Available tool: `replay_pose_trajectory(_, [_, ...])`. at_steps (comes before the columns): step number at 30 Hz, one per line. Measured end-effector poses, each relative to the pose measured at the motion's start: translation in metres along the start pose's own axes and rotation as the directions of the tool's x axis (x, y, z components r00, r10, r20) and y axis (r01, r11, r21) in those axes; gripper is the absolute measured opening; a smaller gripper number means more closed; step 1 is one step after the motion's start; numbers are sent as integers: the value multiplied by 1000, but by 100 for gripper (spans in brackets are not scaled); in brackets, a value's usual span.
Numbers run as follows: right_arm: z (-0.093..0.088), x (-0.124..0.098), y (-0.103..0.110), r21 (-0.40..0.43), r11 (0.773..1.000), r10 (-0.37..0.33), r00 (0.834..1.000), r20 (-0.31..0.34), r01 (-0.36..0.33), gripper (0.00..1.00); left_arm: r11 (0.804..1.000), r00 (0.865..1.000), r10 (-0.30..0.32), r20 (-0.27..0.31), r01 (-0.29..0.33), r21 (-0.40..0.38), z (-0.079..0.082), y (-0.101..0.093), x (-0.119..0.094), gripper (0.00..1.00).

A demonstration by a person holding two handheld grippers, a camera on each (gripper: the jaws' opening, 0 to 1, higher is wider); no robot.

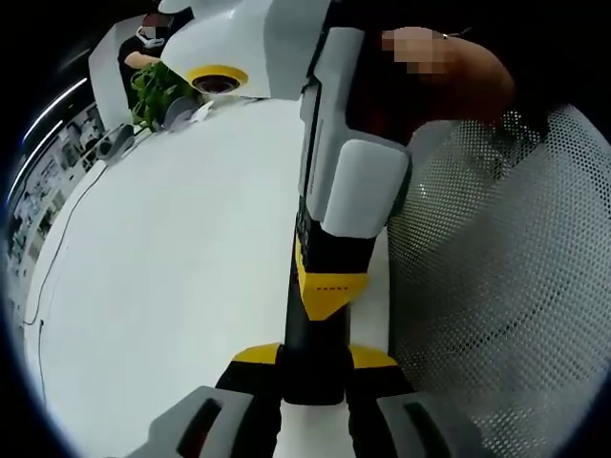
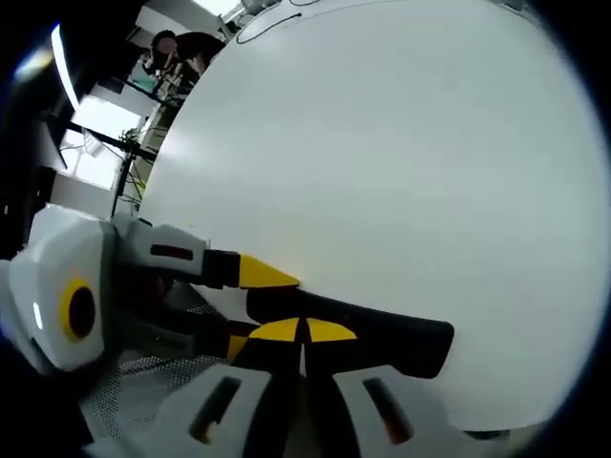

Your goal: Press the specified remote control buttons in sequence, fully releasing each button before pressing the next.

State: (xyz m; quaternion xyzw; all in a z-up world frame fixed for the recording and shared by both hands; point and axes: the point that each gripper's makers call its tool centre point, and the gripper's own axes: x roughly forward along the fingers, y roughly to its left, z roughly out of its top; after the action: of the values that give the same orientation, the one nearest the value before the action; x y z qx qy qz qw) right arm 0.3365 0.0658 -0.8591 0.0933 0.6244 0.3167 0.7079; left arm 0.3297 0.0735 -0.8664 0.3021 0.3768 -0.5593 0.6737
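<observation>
One remote, two grippers, one white surface. Remote is a long black bar, dark and glossy, buttons not readable from these angles.

Left gripper view: the left gripper is pinching the near end of the remote, yellow tips on either side of it, jaws pressed against its edges. The remote runs up the frame away from the camera. The right gripper comes in from above, white body with black and yellow tip, sitting over the remote's upper part and hiding most of its top face; contact looks like it but cannot tell for sure. To the right is a white mesh chair back. Far up: a green plant, a person at the back, a thin cable trailing over the surface.

Right gripper view: the remote lies across the frame just above the surface edge, the right gripper with its yellow tips pressed together right on its near side. The left gripper enters from the left, its yellow tip at the remote's left end. White surface beyond, a person far off at top left, mesh at bottom left.
</observation>
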Motion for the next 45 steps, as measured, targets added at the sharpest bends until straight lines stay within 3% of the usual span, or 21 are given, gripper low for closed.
replay_pose_trajectory(4, [0, -1, 0, -7, 1000, -11, 1000, -5, 11, 0, 1000, 1000, 2, 1, -2, -2, 0, 0, 0, 25])
replay_pose_trajectory(7, [7, -8, 4, 44, 998, 33, 999, 40, -34, 0, 1000, 1000, 3, 0, -3, -1, 0, 0, 0, 25])
replay_pose_trajectory(10, [23, -26, 4, 75, 996, 45, 990, 137, -55, 0, 1000, 1000, 3, -4, -3, -3, 0, -1, -1, 25])
replay_pose_trajectory(12, [37, -39, -1, 99, 993, 33, 972, 231, -57, 0, 1000, 1000, 5, -11, -5, 1, 0, -1, 0, 25])
replay_pose_trajectory(14, [43, -50, 1, 109, 990, 58, 960, 275, -91, 0, 1000, 1000, 6, -16, -6, 0, 0, -1, 0, 25])
replay_pose_trajectory(17, [58, -75, -2, 77, 995, 31, 928, 370, -64, 0, 1000, 1000, 9, -23, -10, -5, 0, -1, 0, 25])
replay_pose_trajectory(18, [65, -89, -3, 50, 998, 11, 906, 423, -36, 0, 1000, 1000, 11, -27, -11, -9, 0, -1, 0, 25])
replay_pose_trajectory(22, [72, -127, 1, 8, 1000, 0, 853, 522, -5, 0, 1000, 1000, 17, -24, -17, -17, 0, -1, 0, 25])
replay_pose_trajectory(26, [70, -176, 8, -62, 996, -5, 758, 652, 59, 0, 1000, 998, 18, -52, -19, -18, 1, 0, 1, 25])
replay_pose_trajectory(27, [67, -186, 10, -62, 996, -10, 742, 670, 69, 0, 1000, 998, 19, -59, -20, -20, 1, 0, 1, 25])
replay_pose_trajectory(30, [62, -223, 14, -108, 982, -17, 652, 758, 152, 4, 999, 996, 20, -82, -22, -23, 1, 0, 2, 25])
replay_pose_trajectory(31, [61, -232, 14, -115, 977, -23, 622, 783, 181, 10, 999, 996, 20, -88, -23, -23, 1, 1, 2, 25])
replay_pose_trajectory(32, [59, -244, 14, -110, 968, -40, 577, 816, 223, 16, 999, 995, 24, -95, -27, -31, 1, 1, 2, 25])
replay_pose_trajectory(34, [53, -257, 14, -119, 951, -54, 530, 846, 286, 30, 998, 993, 31, -112, -36, -43, 2, 1, 3, 25])
replay_pose_trajectory(35, [52, -259, 14, -118, 947, -60, 523, 851, 300, 34, 998, 993, 34, -117, -40, -46, 2, 1, 3, 25])
replay_pose_trajectory(36, [45, -265, 11, -106, 930, -92, 501, 860, 352, 37, 998, 992, 36, -123, -41, -44, 2, 1, 3, 24])
replay_pose_trajectory(37, [44, -266, 10, -102, 926, -99, 496, 863, 363, 40, 998, 991, 36, -127, -42, -44, 1, 1, 3, 24])
replay_pose_trajectory(40, [34, -269, 3, -75, 888, -151, 443, 884, 453, 58, 998, 989, 36, -141, -44, -55, 1, 1, 3, 24])
replay_pose_trajectory(42, [29, -266, -2, -49, 878, -177, 416, 892, 477, 69, 998, 989, 28, -145, -36, -55, 1, 2, 2, 24])
replay_pose_trajectory(44, [24, -261, -7, -26, 867, -205, 404, 892, 497, 76, 998, 989, 22, -146, -30, -51, 1, 2, 1, 24])
replay_pose_trajectory(45, [22, -261, -11, -2, 856, -232, 387, 893, 517, 81, 998, 989, 19, -147, -27, -49, 1, 3, 1, 24])
